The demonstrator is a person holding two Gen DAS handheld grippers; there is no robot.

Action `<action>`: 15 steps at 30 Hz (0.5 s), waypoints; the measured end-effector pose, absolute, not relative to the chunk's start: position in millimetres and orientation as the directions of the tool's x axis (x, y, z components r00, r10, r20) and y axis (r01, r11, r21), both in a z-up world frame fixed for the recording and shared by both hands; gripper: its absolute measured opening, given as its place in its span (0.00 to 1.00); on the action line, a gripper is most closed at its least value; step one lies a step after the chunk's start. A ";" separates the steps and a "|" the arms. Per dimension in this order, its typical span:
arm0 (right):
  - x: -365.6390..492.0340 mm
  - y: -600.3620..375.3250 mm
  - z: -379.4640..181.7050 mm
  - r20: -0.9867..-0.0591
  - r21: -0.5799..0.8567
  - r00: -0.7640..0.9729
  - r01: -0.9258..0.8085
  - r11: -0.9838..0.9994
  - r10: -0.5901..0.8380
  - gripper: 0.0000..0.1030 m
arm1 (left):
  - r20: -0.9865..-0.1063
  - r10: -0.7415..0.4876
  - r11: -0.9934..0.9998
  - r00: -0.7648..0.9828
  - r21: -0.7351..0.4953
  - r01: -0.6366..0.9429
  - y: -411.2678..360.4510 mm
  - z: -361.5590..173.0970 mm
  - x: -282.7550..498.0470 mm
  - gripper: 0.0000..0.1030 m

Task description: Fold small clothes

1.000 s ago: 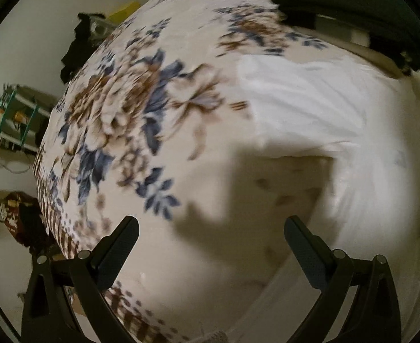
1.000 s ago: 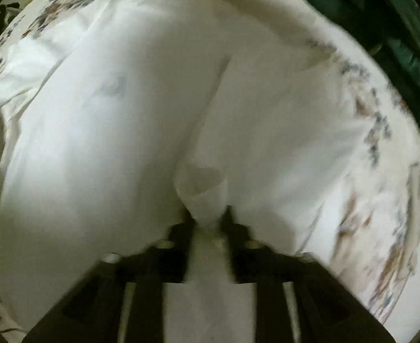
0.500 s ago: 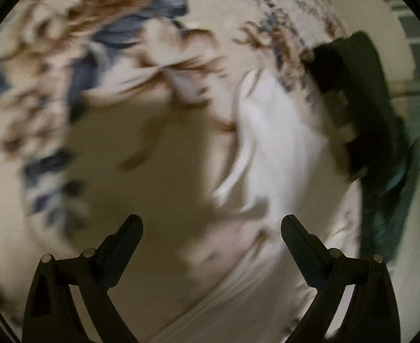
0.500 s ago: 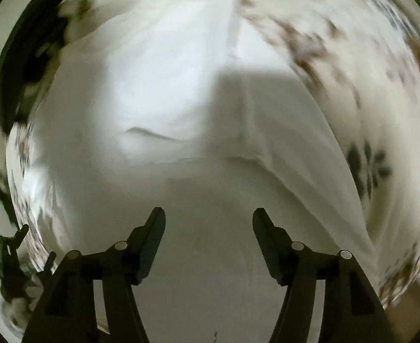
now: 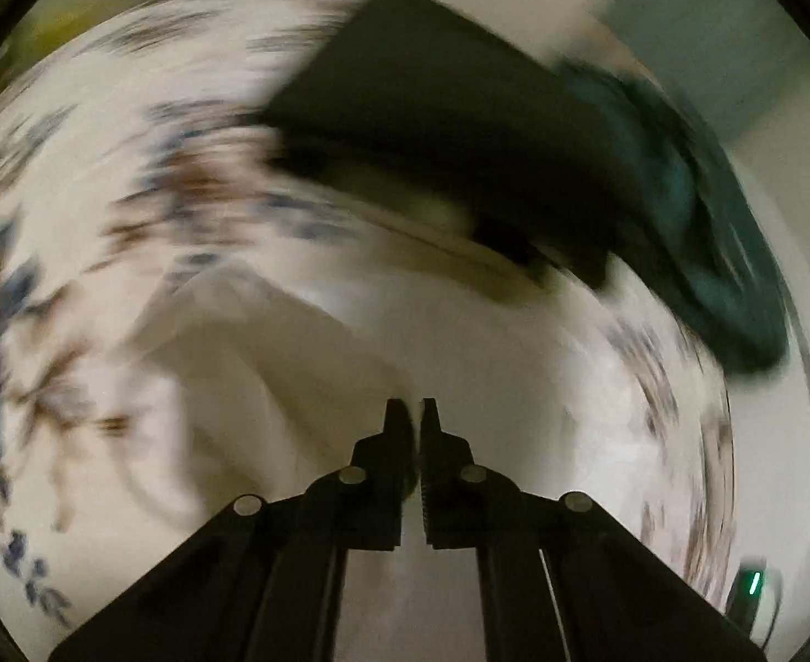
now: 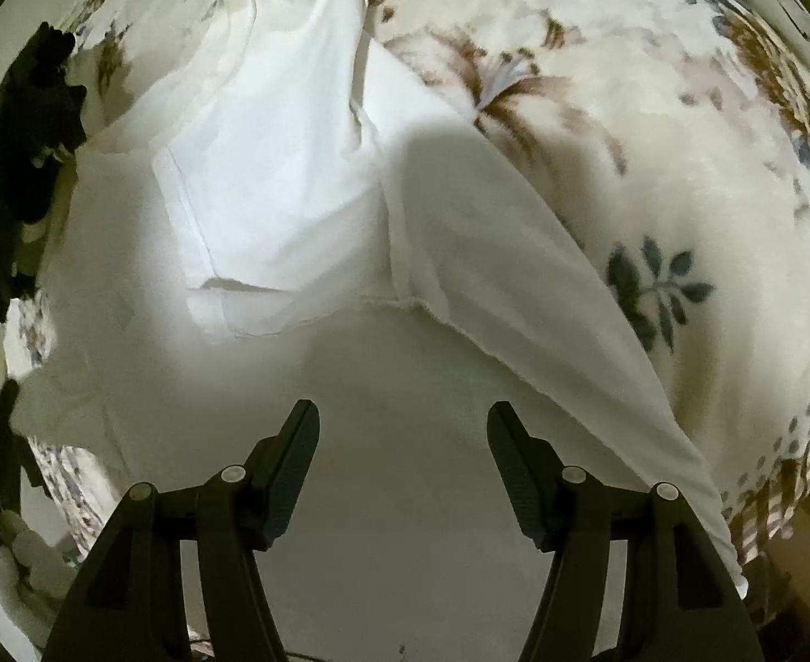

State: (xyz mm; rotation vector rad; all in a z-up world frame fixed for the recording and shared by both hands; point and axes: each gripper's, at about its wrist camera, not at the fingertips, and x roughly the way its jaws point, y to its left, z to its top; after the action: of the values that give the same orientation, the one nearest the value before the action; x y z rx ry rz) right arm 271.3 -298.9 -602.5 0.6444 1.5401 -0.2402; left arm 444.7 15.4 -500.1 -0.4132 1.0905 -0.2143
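Note:
A white garment (image 6: 305, 176) lies on a floral blanket (image 6: 653, 127), partly folded, with a sleeve flap laid over its body. My right gripper (image 6: 403, 452) is open and empty, just above the garment's near part. In the blurred left wrist view the same white garment (image 5: 272, 353) lies below my left gripper (image 5: 411, 414). Its jaws are closed together. I cannot tell whether cloth is pinched between them.
A pile of dark and teal clothes (image 5: 542, 165) lies at the blanket's far side in the left wrist view. Dark clutter (image 6: 24, 138) sits at the left edge in the right wrist view. The blanket's edge (image 6: 779, 502) drops off at lower right.
My left gripper has closed from wide open and swung toward the dark pile. My right gripper let go of the white cloth, opened, and now hovers over the garment.

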 end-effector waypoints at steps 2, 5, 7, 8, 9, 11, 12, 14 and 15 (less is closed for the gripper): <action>265.7 -306.0 -593.8 -0.971 0.224 0.044 0.522 0.823 0.237 0.64 | -0.829 -0.391 0.914 0.400 -0.400 0.066 -32.6 -501.5 441.1 0.03; 264.4 -318.9 -577.9 -0.975 0.206 0.039 0.514 0.833 0.218 0.64 | -0.870 -0.395 0.919 0.297 -0.367 0.146 -85.8 -516.2 427.7 0.07; 260.7 -323.8 -569.0 -0.976 0.205 0.041 0.515 0.833 0.215 0.64 | -0.892 -0.366 0.929 0.265 -0.335 0.157 -100.8 -520.4 418.3 0.11; 258.7 -328.2 -565.0 -0.976 0.204 0.042 0.516 0.832 0.213 0.64 | -0.902 -0.343 0.938 0.261 -0.311 0.154 -100.2 -521.9 412.6 0.19; 257.3 -332.6 -561.1 -0.976 0.203 0.042 0.516 0.832 0.212 0.64 | -0.909 -0.328 0.942 0.256 -0.297 0.155 -97.0 -522.0 406.0 0.48; 259.6 -324.5 -553.1 -0.977 0.205 0.048 0.500 0.842 0.209 0.64 | -0.920 -0.295 0.953 0.258 -0.265 0.144 -82.6 -520.7 397.3 0.97; 265.6 -319.4 -549.2 -0.975 0.214 0.054 0.473 0.855 0.214 0.64 | -0.924 -0.253 0.966 0.287 -0.229 0.117 -67.1 -516.7 391.1 0.99; 293.3 -298.9 -545.8 -0.968 0.248 0.062 0.401 0.882 0.244 0.64 | -0.933 -0.176 0.984 0.315 -0.164 0.065 -42.2 -514.6 382.2 0.99; 305.0 -284.3 -545.9 -0.960 0.276 0.062 0.354 0.894 0.272 0.64 | -0.938 -0.128 0.991 0.322 -0.128 0.021 -24.9 -514.7 380.6 0.99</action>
State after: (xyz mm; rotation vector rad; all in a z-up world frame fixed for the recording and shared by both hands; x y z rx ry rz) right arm 305.0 -284.3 -545.9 0.5104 1.5285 -0.0662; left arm 380.6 -24.9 -514.7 -0.0986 1.2397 -0.0985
